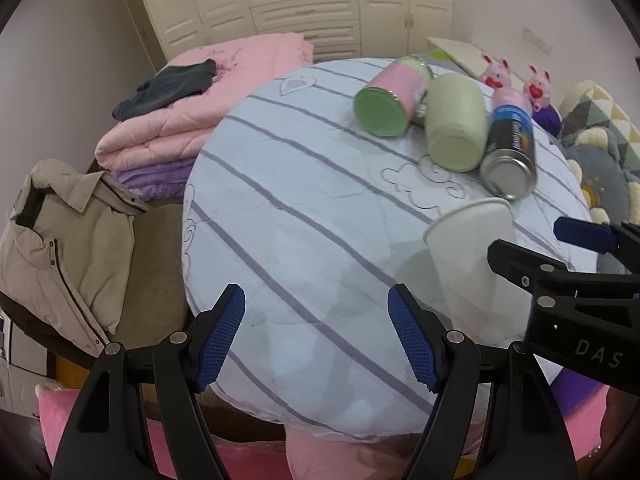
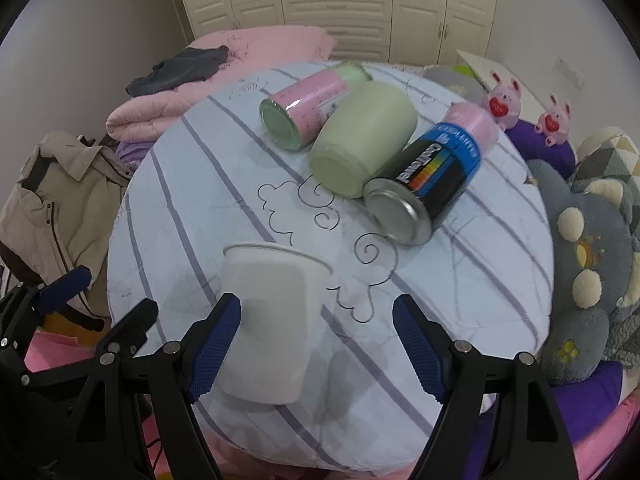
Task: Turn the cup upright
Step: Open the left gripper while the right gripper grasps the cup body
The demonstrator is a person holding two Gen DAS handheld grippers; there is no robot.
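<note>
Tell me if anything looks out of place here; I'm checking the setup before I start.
All four containers lie on their sides on the striped quilt: the white paper cup, the pale green cup, the pink-wrapped jar and the black spray can. Nothing looks spilled or damaged.

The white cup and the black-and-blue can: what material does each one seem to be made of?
White cup: probably paper or thin plastic, matte, with a thin rolled rim and plain, slightly translucent-looking walls. Black-and-blue can: metal, judging by its shiny silver domed bottom with a seamed edge, under a glossy printed label; the pink cap at the far end looks like plastic.
</note>
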